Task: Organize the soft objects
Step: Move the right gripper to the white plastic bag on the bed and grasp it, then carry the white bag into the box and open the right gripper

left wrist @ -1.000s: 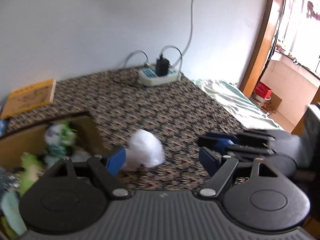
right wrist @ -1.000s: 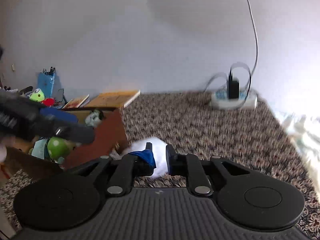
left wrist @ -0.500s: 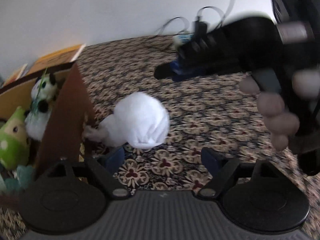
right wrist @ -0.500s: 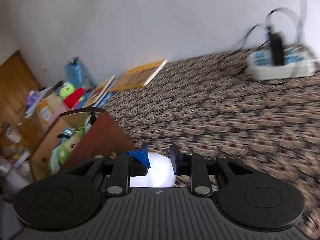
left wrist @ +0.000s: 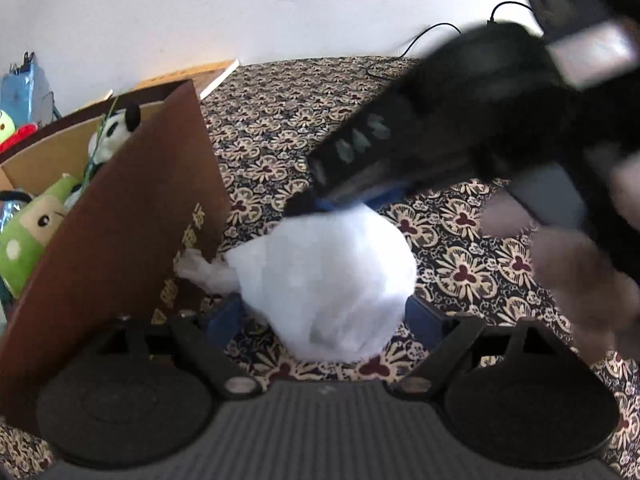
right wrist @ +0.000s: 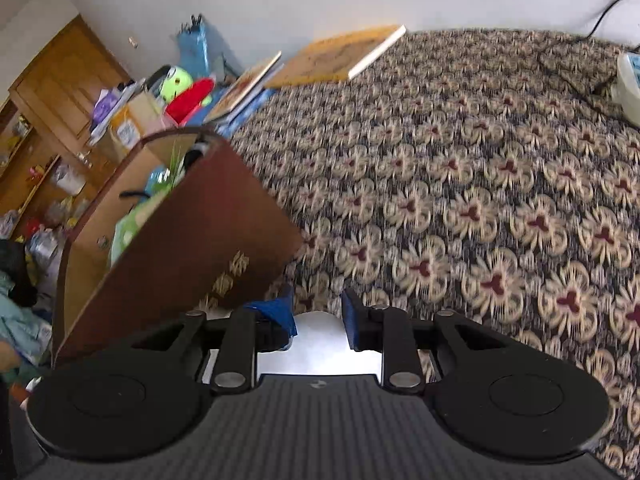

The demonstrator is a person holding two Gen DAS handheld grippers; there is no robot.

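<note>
A white soft bundle (left wrist: 324, 276) lies on the patterned cloth beside a brown cardboard box (left wrist: 120, 220) that holds plush toys, a panda (left wrist: 112, 136) and a green one (left wrist: 28, 232). My left gripper (left wrist: 324, 320) is open, its blue pads either side of the bundle's near end. My right gripper (right wrist: 318, 316) is narrowly open just above the bundle (right wrist: 320, 344); in the left wrist view its fingertips (left wrist: 316, 204) touch the bundle's top. The box (right wrist: 180, 240) is to the right gripper's left.
Books (right wrist: 340, 56) lie at the back by the wall. A power strip (right wrist: 628, 84) with cables sits at the far right. Toys, a blue holder (right wrist: 200, 48) and clutter fill the left side beyond the box. A wooden cabinet (right wrist: 52, 92) stands far left.
My left gripper moved forward so its pads now flank the white bundle. My right gripper came down over the bundle's top and tilted toward the box.
</note>
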